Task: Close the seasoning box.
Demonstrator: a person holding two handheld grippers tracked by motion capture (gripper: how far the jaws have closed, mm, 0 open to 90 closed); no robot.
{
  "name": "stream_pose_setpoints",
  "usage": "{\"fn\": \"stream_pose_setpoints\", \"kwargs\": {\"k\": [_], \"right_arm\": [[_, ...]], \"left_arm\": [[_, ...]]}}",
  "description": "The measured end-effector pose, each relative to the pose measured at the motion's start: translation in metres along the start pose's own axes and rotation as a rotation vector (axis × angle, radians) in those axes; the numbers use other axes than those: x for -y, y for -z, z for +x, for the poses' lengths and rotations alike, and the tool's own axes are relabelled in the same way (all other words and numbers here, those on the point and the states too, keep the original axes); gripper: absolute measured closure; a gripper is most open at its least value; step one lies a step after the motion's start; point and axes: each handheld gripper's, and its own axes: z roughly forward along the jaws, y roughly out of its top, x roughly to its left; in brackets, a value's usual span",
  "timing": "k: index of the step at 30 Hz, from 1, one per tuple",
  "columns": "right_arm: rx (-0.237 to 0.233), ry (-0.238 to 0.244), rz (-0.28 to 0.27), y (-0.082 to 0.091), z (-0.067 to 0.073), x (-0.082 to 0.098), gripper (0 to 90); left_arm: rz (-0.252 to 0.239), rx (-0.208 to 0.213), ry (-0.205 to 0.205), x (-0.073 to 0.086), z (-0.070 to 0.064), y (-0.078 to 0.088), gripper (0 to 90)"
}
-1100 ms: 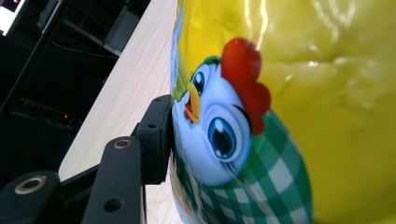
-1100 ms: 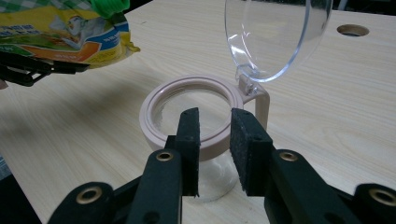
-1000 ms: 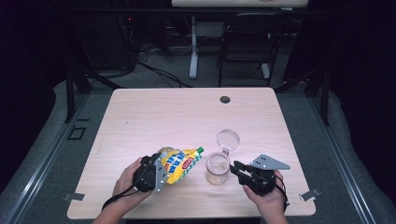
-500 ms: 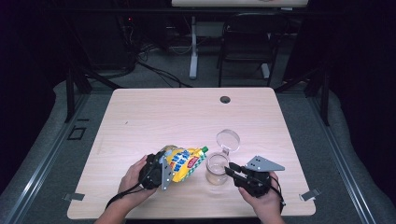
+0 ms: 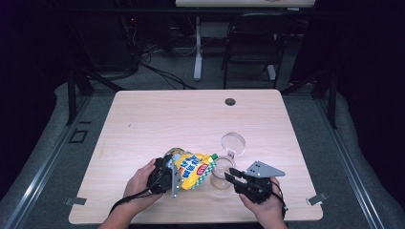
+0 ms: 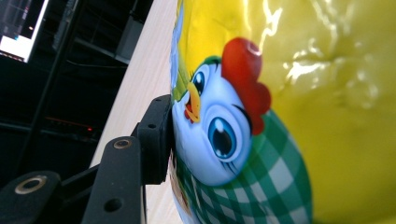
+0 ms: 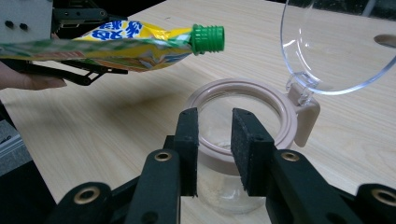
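Lying clamped in left gripper point(image 5: 177, 177): pouch point(image 5: 193, 168)

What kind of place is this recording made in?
Probably a lab or office workroom: a plain wooden table with a cable hole, a folding chair behind it, dark curtains and loose cables on the floor.

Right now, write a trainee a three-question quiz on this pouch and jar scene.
1. True or false: the green cap is off the yellow pouch.
2. The clear jar has its hinged lid: A open, B shut, C missing.
3. Which tool grips the pouch?

Key
1. False: the cap is on the spout.
2. A: the lid stands tilted back from the rim.
3. The left tool; the right tool sits at the jar's near rim with nothing pressed between its pads.
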Motion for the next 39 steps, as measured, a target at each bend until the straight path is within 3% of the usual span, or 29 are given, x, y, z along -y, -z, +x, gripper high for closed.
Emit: {"fn": "stream_pose_setpoints", "kwargs": {"k": [13,33,39], "right_arm": [[-0.011,0.013,0.005,-0.005,0.006,0.0,71.0],[-0.009,0.033,-0.01,-0.006,0.009,-0.001,69.1],[-0.009,0.039,-0.008,-0.006,0.01,-0.002,69.0]], "left_arm": [[-0.002,-0.034,-0.064,-0.01,-0.004,0.001,52.0],[-0.013,-0.022,-0.103,-0.02,-0.015,-0.004,52.0],[-0.008,-0.034,-0.138,-0.023,-0.013,-0.003,52.1]]}}
